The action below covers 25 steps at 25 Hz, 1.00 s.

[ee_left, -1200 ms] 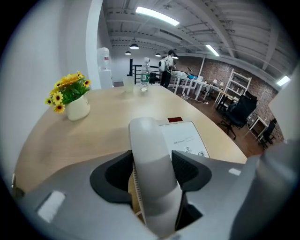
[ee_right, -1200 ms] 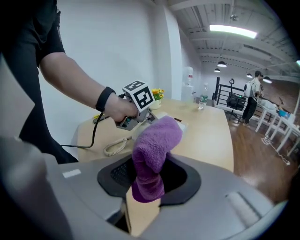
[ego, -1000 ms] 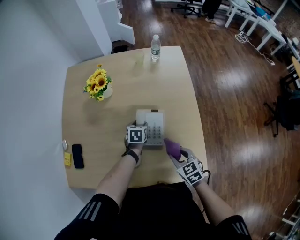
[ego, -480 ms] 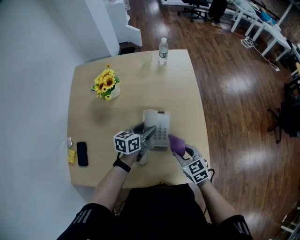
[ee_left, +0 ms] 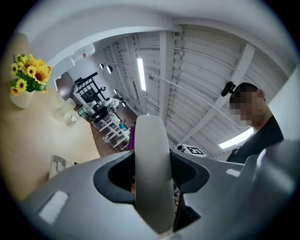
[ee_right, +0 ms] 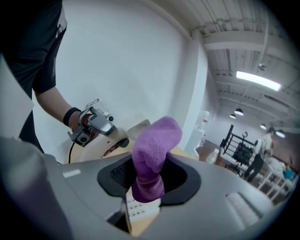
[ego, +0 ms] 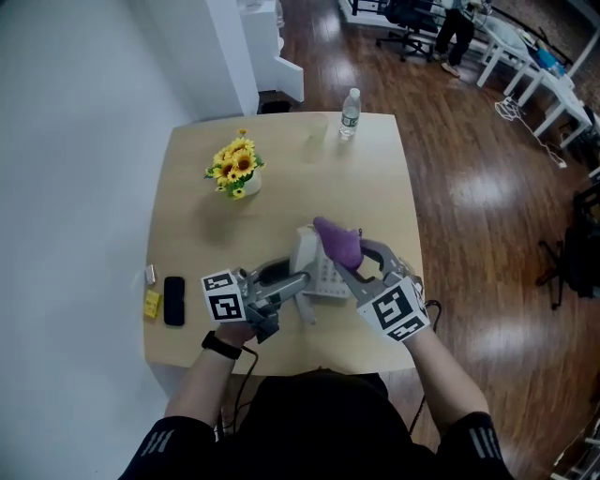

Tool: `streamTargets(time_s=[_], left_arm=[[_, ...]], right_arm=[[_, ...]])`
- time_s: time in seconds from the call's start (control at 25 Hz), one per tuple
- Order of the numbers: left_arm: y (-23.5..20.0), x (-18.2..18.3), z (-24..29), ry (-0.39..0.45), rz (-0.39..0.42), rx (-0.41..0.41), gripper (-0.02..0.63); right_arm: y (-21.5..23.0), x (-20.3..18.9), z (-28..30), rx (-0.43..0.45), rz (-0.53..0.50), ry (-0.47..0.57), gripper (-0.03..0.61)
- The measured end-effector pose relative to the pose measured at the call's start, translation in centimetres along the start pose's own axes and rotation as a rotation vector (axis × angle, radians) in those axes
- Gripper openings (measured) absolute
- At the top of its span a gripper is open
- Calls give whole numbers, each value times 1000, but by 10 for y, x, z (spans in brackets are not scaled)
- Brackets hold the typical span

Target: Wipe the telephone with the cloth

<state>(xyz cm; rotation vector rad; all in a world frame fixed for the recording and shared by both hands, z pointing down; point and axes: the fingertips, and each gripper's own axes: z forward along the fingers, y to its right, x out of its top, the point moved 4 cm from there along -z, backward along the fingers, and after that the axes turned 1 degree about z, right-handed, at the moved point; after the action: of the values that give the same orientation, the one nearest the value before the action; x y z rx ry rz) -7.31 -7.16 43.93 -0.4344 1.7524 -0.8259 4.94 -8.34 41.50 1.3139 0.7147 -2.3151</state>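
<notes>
Purple cloth (ego: 337,246) over grey-white telephone (ego: 320,279)

Open-plan office. Dark wood-plank floor (ego: 469,178); white-framed desks (ego: 525,52) and black swivel chairs (ego: 405,13) at far end. Bare ribbed ceiling (ee_left: 201,56) with long strip lights (ee_left: 141,75). Pale wooden table (ego: 187,197) against white wall (ego: 75,141).
</notes>
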Motion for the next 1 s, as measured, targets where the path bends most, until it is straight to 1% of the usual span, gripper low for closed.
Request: streamTargets(time_s=[0.12,0.2,0.4,0.52,0.56,0.64,0.76,0.92,1.0], left_arm=[[9,-1,-8,5,-2,-38,215],[11,-1,-17,15,-2,-44,215],[14,0,-34,15,8,-42,215],[16,4,-38,53,-12,-52,215],[16,5,-38,62,-14,-56,215],[17,7,-37,60,-11,-64,213],[16,7,-35,41,-3,-71,215],[16,8,-35,55,-14,-98,213],[17,7,-31,40,-12,-113,213]], right_arm=[[-20,24,22,50,-184,-50,138],[-38,32,32,76,-266,-70,138],[-68,31,34,147,-339,-84,133],[-95,21,29,226,-404,-103,133],[-101,18,28,237,-405,-106,133],[-103,15,24,222,-359,-102,133],[-86,19,22,145,-273,-88,133],[-51,30,23,35,-192,-89,133],[-38,35,22,3,-145,-79,133]])
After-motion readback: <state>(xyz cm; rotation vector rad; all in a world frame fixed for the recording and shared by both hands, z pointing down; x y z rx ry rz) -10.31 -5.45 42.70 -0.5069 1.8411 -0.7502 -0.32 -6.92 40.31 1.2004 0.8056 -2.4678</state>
